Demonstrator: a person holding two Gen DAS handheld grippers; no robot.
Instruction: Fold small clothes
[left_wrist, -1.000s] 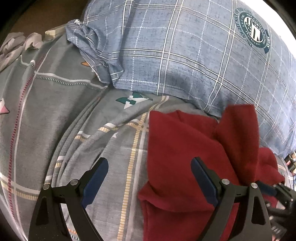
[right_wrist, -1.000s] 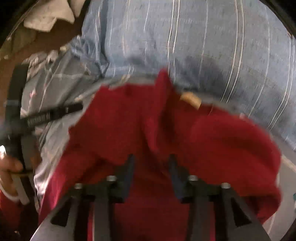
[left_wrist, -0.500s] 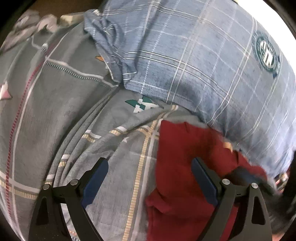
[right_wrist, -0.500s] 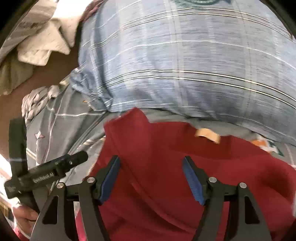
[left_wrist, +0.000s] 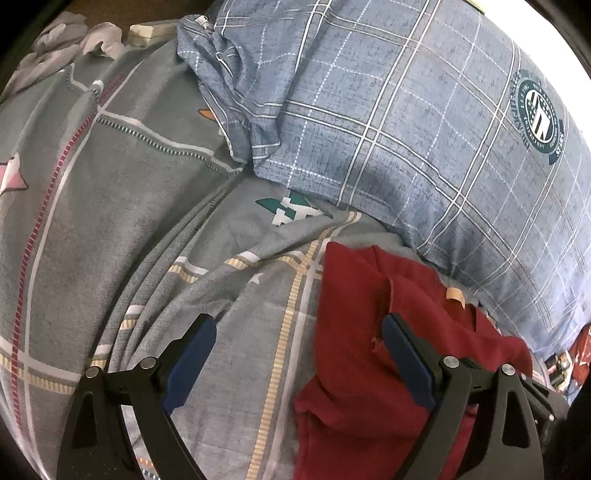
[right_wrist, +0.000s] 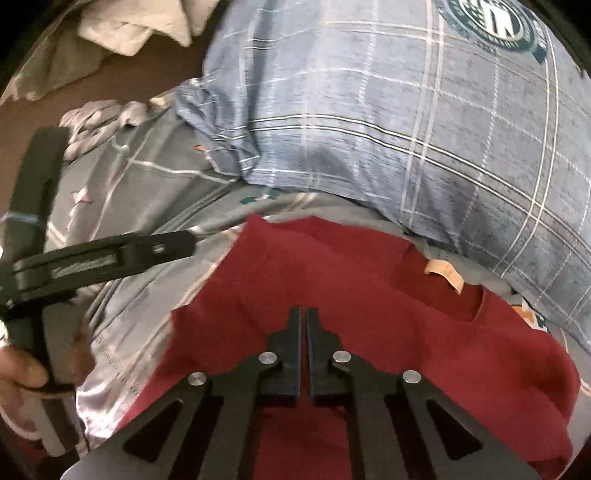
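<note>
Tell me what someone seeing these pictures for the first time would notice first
The dark red shirt stands out most, lying on the grey patterned bedsheet just in front of the blue plaid pillow with its round green crest. The right gripper sits over the shirt, its jaws just closed with only a thin gap and no cloth visibly between them. The left gripper is wide open, straddling the shirt's left edge.
</note>
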